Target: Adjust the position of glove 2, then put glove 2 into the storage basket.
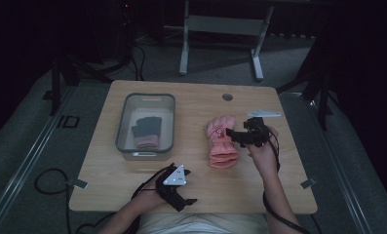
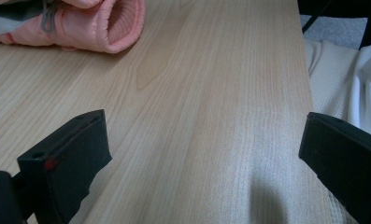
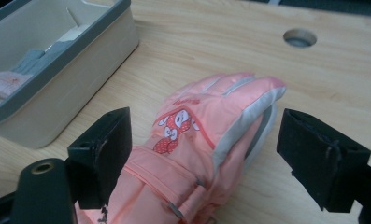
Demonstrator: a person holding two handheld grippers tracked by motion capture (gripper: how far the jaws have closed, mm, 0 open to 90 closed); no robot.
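Note:
A pink padded glove [image 1: 222, 141] with a red cartoon patch lies flat on the wooden table [image 1: 196, 102], fingers pointing away from me. My right gripper [image 1: 234, 136] hovers at its right side, jaws open. In the right gripper view the glove [image 3: 197, 140] lies below and between the wide-apart jaws of that gripper [image 3: 204, 135]. My left gripper [image 1: 187, 201] rests near the table's front edge, open, with nothing between its jaws [image 2: 202, 154]; the glove's cuff [image 2: 103, 28] shows beyond it. A grey-and-pink glove [image 1: 147, 130] lies in the grey bin [image 1: 147, 95].
The bin [image 3: 66, 93] stands left of the pink glove, with bare wood between them. A round cable hole [image 1: 227, 97] sits at the table's far side. My white clothing [image 2: 342, 84] is at the front edge. A desk frame [image 1: 220, 24] stands beyond the table.

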